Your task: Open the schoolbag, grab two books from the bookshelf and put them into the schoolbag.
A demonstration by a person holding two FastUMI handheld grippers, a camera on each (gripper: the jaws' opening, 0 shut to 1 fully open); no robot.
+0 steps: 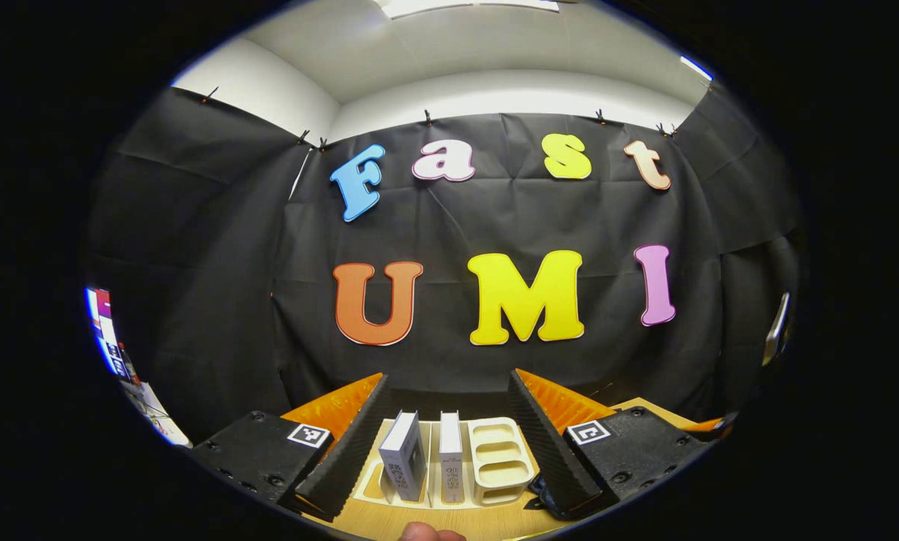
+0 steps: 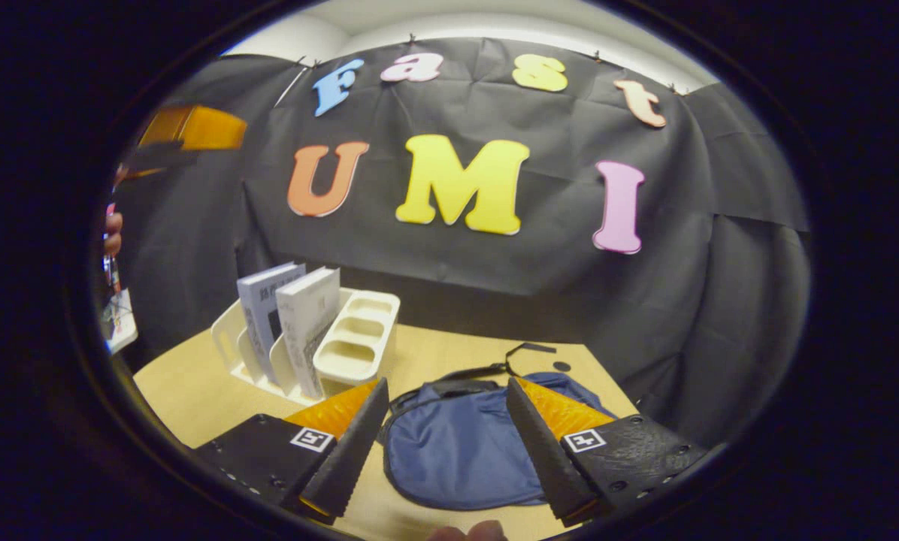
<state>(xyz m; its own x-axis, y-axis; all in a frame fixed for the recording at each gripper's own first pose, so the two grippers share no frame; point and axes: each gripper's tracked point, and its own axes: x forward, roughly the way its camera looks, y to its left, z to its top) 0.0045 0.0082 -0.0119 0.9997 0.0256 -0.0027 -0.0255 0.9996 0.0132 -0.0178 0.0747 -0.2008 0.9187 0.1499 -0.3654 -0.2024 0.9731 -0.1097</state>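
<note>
A black cloth hangs behind a light wooden bench (image 2: 449, 353). On the bench stands a cream bookshelf (image 2: 355, 346) with slots. Two books stand upright in it, side by side: a grey-covered book (image 2: 263, 312) on the outside and a white book (image 2: 308, 319) next to it. The slots beside them hold nothing. In the left gripper view the same rack (image 1: 498, 454) sits straight ahead, with both books (image 1: 404, 454) showing their thin edges.

The left tongs (image 1: 446, 432) are spread wide and point at the bookshelf, holding nothing. The right tongs (image 2: 446, 443) are spread wide too, held low over the bench above the schoolbag, and pinch nothing. A fingertip (image 2: 487, 530) peeks in at the bottom edge of the right gripper view.

The blue schoolbag (image 2: 457, 451) lies flat on the bench, just beside the bookshelf. Its dark strap (image 2: 494, 368) curls out behind it. I cannot tell if its zip is open.
</note>
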